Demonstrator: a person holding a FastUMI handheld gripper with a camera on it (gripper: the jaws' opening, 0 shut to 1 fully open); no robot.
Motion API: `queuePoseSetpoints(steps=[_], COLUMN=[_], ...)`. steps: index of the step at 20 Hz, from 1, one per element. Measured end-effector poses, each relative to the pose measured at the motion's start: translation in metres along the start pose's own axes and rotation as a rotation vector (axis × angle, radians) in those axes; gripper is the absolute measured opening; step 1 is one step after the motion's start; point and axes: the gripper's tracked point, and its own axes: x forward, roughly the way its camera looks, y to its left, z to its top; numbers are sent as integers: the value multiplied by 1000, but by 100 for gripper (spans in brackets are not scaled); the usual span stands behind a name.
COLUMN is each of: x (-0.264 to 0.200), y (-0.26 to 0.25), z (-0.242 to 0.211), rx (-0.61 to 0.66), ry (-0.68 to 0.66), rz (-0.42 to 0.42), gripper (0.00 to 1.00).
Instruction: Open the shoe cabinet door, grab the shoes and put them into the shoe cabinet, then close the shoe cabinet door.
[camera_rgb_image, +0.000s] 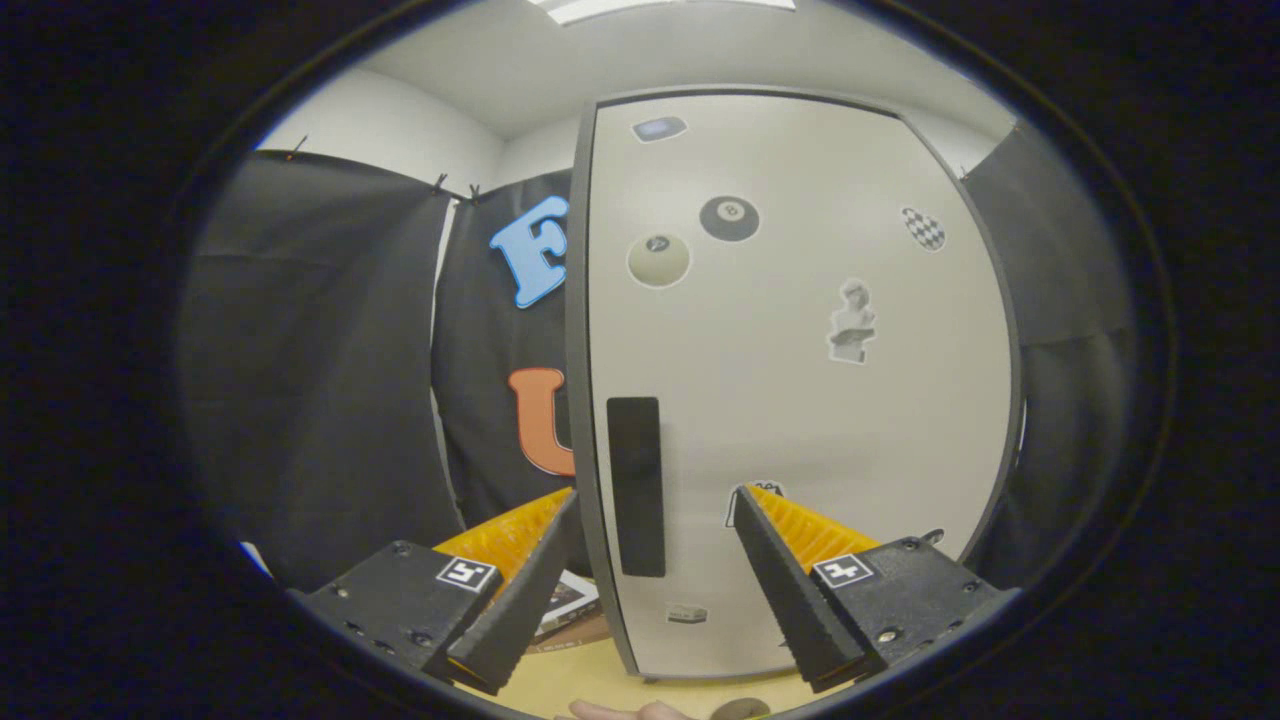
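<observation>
Even, fairly bright indoor light from a ceiling panel (665, 8) overhead, soft shadows, no glare, sharp centre, and strong fisheye bending of straight lines toward the edges.

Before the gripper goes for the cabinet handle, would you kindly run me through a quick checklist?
1. Shoe cabinet door closed, not yet opened: ok.
2. Gripper open, holding nothing: ok.
3. Dark vertical handle between the fingers: ok.
4. Fingers touching the handle: cannot tell.
5. Shoes located: cannot tell.
6. Hand beneath the gripper kept away from the door's swing: cannot tell.
</observation>
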Motion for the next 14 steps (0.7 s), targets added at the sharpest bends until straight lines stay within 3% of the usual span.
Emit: queuePoseSetpoints(steps=[2,4,5,8,14], x=[18,29,30,39,42], y=[-2,6,12,12,10], z=[-2,-1,0,3,-3], rx=[34,45,36,-40,-52], ry=[40,61,63,55,71], rz=[-19,26,50,6,-28], gripper=[96,86,75,40,38])
